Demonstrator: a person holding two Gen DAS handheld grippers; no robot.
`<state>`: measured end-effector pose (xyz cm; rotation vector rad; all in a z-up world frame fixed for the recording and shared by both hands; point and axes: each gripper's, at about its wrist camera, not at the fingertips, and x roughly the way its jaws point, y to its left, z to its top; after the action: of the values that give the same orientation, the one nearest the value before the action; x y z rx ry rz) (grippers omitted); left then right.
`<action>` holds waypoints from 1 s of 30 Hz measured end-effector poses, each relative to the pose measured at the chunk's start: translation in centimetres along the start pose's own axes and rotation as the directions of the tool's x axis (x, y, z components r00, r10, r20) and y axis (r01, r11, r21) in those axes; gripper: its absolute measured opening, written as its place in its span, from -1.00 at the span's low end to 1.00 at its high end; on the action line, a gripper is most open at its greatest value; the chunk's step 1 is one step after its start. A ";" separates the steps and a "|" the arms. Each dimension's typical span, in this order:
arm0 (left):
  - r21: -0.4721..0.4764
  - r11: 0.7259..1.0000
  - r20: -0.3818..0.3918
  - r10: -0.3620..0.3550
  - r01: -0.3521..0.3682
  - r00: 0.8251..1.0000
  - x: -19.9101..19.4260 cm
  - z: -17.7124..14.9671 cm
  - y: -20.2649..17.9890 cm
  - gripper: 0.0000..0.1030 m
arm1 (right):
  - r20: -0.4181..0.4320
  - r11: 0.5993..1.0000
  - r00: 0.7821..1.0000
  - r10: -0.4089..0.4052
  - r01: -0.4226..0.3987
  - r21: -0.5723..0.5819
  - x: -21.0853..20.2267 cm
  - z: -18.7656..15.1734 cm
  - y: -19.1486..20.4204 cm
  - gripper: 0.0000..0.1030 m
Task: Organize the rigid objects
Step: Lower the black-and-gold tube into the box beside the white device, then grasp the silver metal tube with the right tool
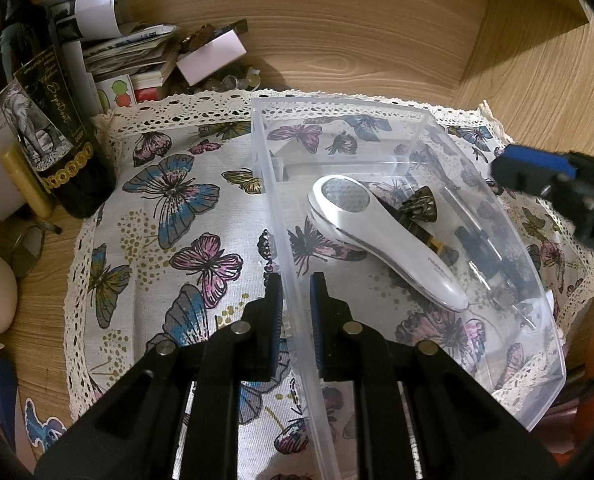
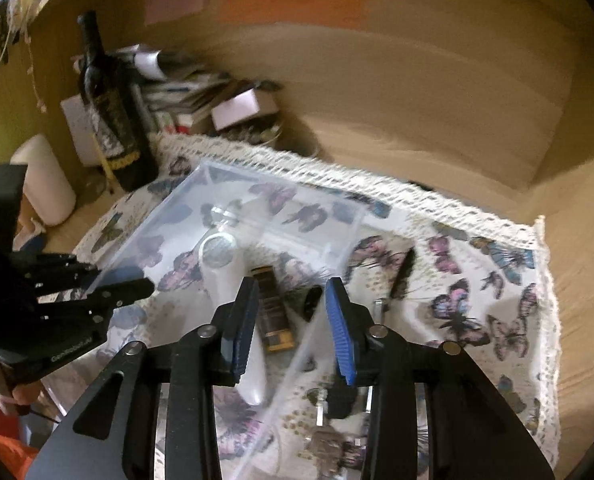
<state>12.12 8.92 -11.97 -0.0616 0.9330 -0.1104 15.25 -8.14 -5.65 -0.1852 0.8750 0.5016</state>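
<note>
Clear plastic bin [image 1: 437, 120] already holds the white shaver [image 1: 381, 236]; left gripper [image 1: 297, 300] fingers clamp its wall, right gripper [image 2: 293, 320] fingers spread, empty; black pen [image 2: 403, 274] left outside.

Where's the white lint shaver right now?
In the left wrist view, the white lint shaver lies inside the clear plastic bin on the butterfly cloth, right of the left gripper, its round head toward the back wall.

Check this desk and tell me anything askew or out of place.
The clear plastic bin sits skewed on the butterfly cloth, its near-left wall between the left gripper fingers. Inside, the white handheld device lies diagonally across smaller dark items. In the right wrist view a dark pen-like item lies outside the bin.
</note>
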 end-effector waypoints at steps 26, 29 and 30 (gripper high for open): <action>-0.003 1.000 0.001 -0.001 0.001 1.000 0.0 0.0 0.1 -0.74 | -0.213 0.990 0.972 -0.094 0.115 0.085 4.9 -5.6 -6.7 -0.56; -0.004 1.000 0.001 -0.002 0.002 1.000 0.0 0.0 0.1 -0.74 | -0.233 0.990 0.967 -0.101 0.122 0.075 6.1 -5.4 -6.9 -0.71; -0.003 1.000 0.000 -0.002 0.002 1.000 0.0 0.0 0.1 -0.74 | -0.233 0.990 0.967 -0.104 0.124 0.072 6.5 -5.4 -6.9 -0.72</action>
<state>12.15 8.99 -11.99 -0.0653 0.9330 -0.1103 18.44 -13.79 -14.38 -0.2160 1.1029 0.3377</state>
